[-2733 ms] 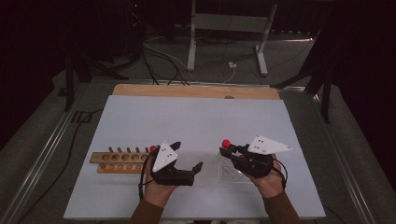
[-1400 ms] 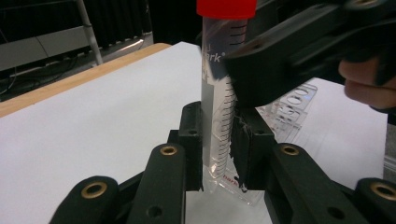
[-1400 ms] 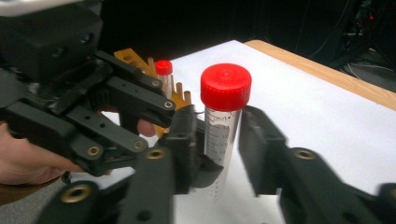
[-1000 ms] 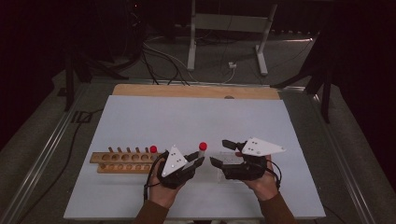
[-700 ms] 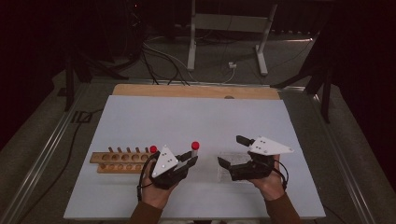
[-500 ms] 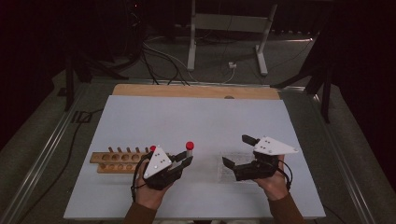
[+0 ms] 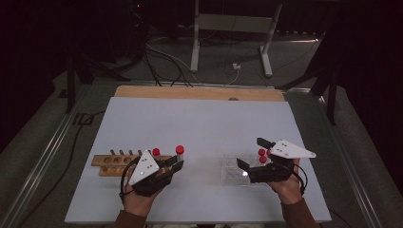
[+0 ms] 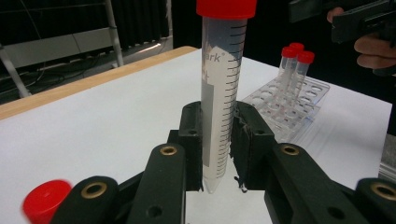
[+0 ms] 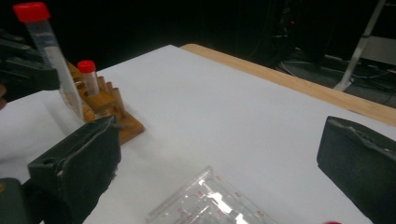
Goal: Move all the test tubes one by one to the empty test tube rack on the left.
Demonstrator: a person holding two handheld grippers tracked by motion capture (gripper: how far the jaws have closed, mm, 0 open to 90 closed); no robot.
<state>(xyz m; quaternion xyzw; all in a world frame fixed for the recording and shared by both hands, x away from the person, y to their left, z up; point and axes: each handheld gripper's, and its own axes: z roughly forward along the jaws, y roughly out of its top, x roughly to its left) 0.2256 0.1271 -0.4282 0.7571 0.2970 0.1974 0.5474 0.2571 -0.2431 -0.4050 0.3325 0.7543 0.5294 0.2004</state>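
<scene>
While you look down from the high view, your left claw [image 7: 177, 165] sits at the lower left of the frame, clamped on a red-capped tube [image 7: 179, 155] that stands upright just right of the wooden rack [image 7: 110, 163]. One capped tube [image 7: 156, 153] is in that rack already. At the lower right, your right claw [image 7: 251, 153] hangs with its jaws wide apart and nothing between them, over the clear plastic rack [image 7: 231, 172] where two more red-capped tubes [image 7: 262, 155] wait.

Seen from the left gripper view, the tube [image 8: 223, 88] fills the centre, pinched low on its tapered end between the two pads, its graduations facing you. The clear rack [image 8: 299, 109] lies at the right of the frame on the white desk [image 8: 93, 126].

From the right gripper view, the open pads [image 9: 79, 163] frame the desk, and the wooden rack [image 9: 114, 114] shows at the left with the carried tube [image 9: 51, 60] tilted before it.

You appear to be mid-transfer, carrying the tube to the wooden rack. Next, line its tip over a free hole, keep it upright, and lower it before loosening your grip. Your right hand looks ready to pick another tube.
</scene>
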